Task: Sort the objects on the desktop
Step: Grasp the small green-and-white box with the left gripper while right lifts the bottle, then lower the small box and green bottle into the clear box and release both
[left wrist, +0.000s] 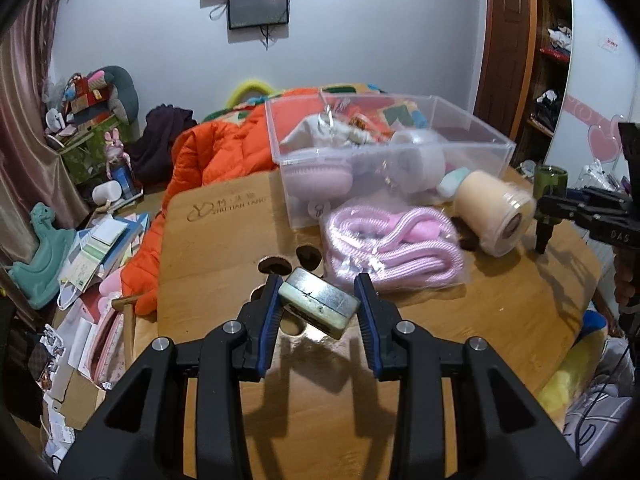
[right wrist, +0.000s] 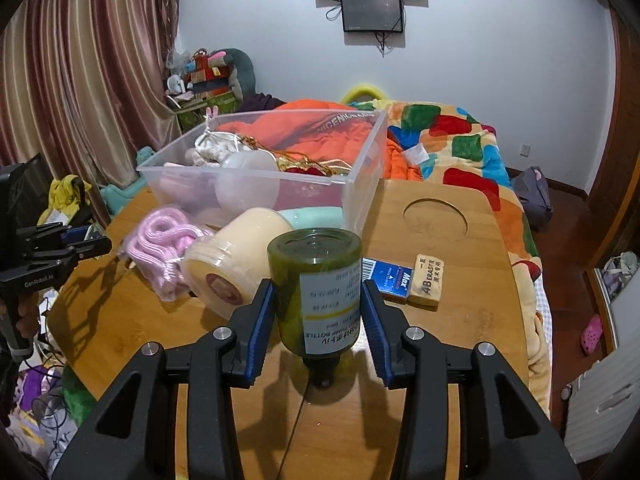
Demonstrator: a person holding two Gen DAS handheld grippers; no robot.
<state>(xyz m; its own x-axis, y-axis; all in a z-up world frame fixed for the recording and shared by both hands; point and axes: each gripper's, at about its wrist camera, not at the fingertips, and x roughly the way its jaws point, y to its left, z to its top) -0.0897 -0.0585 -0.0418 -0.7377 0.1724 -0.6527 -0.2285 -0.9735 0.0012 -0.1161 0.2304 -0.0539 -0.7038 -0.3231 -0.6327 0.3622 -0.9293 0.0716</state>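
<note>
My left gripper [left wrist: 318,300] is shut on a small silver metal box [left wrist: 318,304] and holds it above the wooden table [left wrist: 500,320]. My right gripper [right wrist: 318,300] is shut on a dark green pump bottle [right wrist: 316,280] with a white label, held upside down with its cap toward the camera. A clear plastic bin [left wrist: 384,152] holding several items stands at the table's far side; it also shows in the right wrist view [right wrist: 260,176]. A pink rope in a bag [left wrist: 392,240] and a cream tape roll [left wrist: 496,216] lie in front of the bin.
A blue Max staples box [right wrist: 390,278] and an AB eraser [right wrist: 428,280] lie right of the bottle. A round recess [right wrist: 435,216] is cut in the table. An orange jacket [left wrist: 208,168] and colourful blanket [right wrist: 460,140] lie behind. Clutter covers the floor at left.
</note>
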